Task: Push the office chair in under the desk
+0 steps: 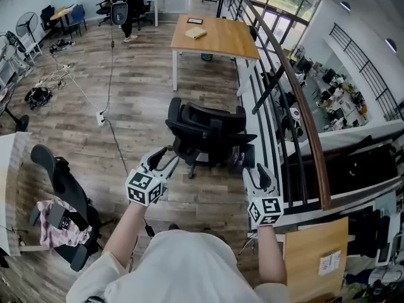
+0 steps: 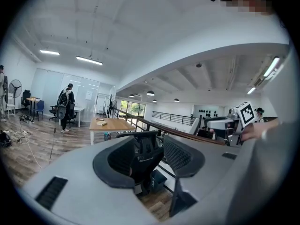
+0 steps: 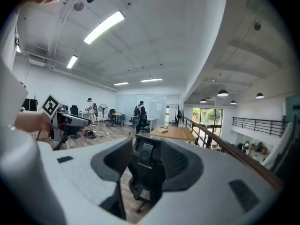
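step: approach, both grippers level behind the chair [image 1: 208, 134], push not yet begun, judging by the long stretch of floor left to the desk [image 1: 214, 36]
left gripper [image 1: 165, 158]: jaws wide apart, gripping nothing; just beside the chair's left rear edge, contact not clear
right gripper [image 1: 257, 169]: jaws wide apart too, empty; near the chair's right rear, just beside the rail [image 1: 303, 112]
between the jaws: in both gripper views only the chair beyond the pads, framed but not pinched
chair, place: on the wood floor between person and desk, well apart from the desk, close to the rail on its right
chair, facing: rear of the backrest toward the person, seat toward the desk, so already pointed the right way for a straight push
chair, long axis: upright, column and backrest rising from the castor base; backrest broad from left to right across the head view
desk: wooden top on white legs, far side of the chair, small flat items on top, open gap between the legs on the near side
next move: meet the backrest edges with both grippers, by closing on them or by pressing, then an even push forward from both sides
needs: equal force left and right, since castors probably swivel and veer; course kept off the rail; seat lined up with the gap between the desk legs
other: cable [image 1: 110, 106] on the floor to the left, clear of the likely path
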A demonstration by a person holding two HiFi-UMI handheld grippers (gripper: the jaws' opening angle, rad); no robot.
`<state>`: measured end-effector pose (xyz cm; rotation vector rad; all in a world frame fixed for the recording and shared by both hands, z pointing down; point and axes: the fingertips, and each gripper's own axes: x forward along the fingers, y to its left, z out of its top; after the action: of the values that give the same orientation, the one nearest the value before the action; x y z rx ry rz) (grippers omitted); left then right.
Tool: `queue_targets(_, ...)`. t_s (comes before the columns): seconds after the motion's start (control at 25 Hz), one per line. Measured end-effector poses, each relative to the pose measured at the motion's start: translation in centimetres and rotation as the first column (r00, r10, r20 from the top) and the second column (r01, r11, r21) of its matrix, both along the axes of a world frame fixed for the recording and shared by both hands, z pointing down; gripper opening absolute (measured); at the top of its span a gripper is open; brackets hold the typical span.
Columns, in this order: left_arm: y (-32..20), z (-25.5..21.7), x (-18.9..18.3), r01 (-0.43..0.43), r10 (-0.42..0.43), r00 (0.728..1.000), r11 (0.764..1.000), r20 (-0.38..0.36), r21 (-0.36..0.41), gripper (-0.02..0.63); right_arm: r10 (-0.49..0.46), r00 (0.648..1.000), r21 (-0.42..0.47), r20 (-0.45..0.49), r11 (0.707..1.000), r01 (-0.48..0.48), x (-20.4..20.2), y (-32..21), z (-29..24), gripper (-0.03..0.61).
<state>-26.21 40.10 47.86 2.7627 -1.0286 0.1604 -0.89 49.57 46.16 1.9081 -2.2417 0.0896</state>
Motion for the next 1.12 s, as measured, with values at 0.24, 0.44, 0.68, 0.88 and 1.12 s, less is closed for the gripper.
queue_targets(0.24, 0.2, 0.9, -0.9, -0.036, 0.036, 0.999, 0.999, 0.008, -0.009, 0.195, 0.035, 0.999, -0.009, 0.005, 0.999, -0.035, -1.3, 0.7, 0.7, 0.175)
queue_targets(0.44, -0.3, 1.4, -0.9, -0.04, 0.04, 0.999, 0.999, 0.007, -0.022, 0.195, 0.048, 0.999, -0.019, 0.001, 0.999, -0.048, -1.2, 0.4, 0.8, 0.175)
queue_targets(0.68, -2.0, 1.9, 0.3, -0.041, 0.041, 0.999, 0.999, 0.019, -0.017, 0.195, 0.043, 0.999, -0.042, -0.001, 0.998, -0.044, 0.0, -1.6, 2.0, 0.175)
queue_targets(0.88, -4.6, 2.3, 1.8, -0.037, 0.037, 0.999, 0.999, 0.027, -0.027, 0.195, 0.032, 0.999, -0.07, -0.004, 0.997, -0.033, 1.5, -4.5, 3.0, 0.175)
queue_targets(1.12, -7.9, 3.2, 4.4, -0.038, 0.039, 0.997, 0.999, 0.071, -0.025, 0.196, -0.007, 1.0, -0.117, -0.017, 0.993, 0.005, 3.9, -8.7, 4.5, 0.175)
